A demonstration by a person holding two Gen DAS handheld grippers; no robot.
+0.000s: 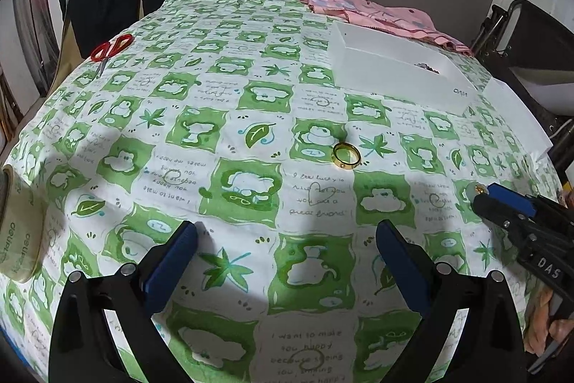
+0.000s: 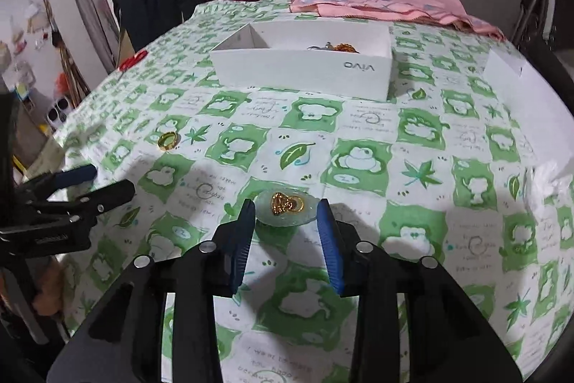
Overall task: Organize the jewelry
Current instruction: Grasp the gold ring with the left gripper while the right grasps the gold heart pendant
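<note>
A pale green jade pendant with a gold figure (image 2: 286, 208) sits between the fingertips of my right gripper (image 2: 287, 214), whose jaws touch its two sides just above the green-and-white tablecloth. In the left wrist view the right gripper (image 1: 480, 194) shows at the right with the pendant (image 1: 473, 191) at its tip. A gold ring (image 1: 346, 155) lies on the cloth ahead of my left gripper (image 1: 287, 236), which is open and empty; the ring also shows in the right wrist view (image 2: 167, 141). A white open box (image 2: 305, 67) holds several jewelry pieces (image 2: 335, 47).
Red scissors (image 1: 111, 49) lie at the far left edge. A pink cloth (image 2: 387, 6) lies behind the box. A white lid (image 2: 531, 103) lies at the right. A tape roll (image 1: 18, 225) sits at the left edge. Dark clothes hang beyond the table.
</note>
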